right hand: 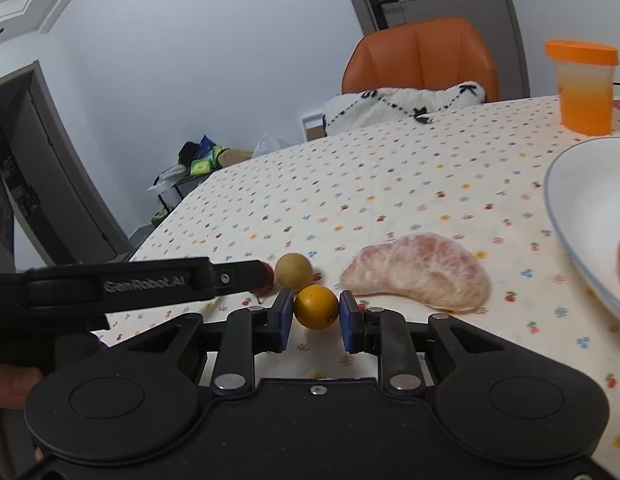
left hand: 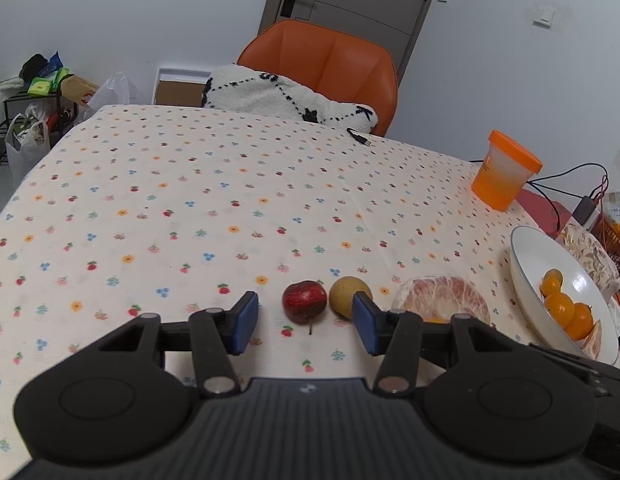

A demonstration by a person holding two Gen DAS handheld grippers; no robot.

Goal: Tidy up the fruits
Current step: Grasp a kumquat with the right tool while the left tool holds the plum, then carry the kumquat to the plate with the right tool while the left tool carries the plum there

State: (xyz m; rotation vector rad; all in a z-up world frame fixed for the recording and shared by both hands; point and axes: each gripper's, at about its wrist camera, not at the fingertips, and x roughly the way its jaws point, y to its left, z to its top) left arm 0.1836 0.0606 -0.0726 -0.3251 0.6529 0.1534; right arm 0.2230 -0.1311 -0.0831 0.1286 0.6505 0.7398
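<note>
Nearest us, our right gripper has its jaws clamped on a small orange on the worktop, a fruit the left view barely shows. Our left gripper has its jaws apart around the apple, which the right view mostly hides. Farther right, the bowl is cut off.

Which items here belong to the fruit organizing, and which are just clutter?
Job: small orange in the shut right gripper; red apple; yellow-brown fruit; peeled pomelo segment; white bowl of oranges.

Clutter: orange-lidded jar; cable; cushion; orange chair.
</note>
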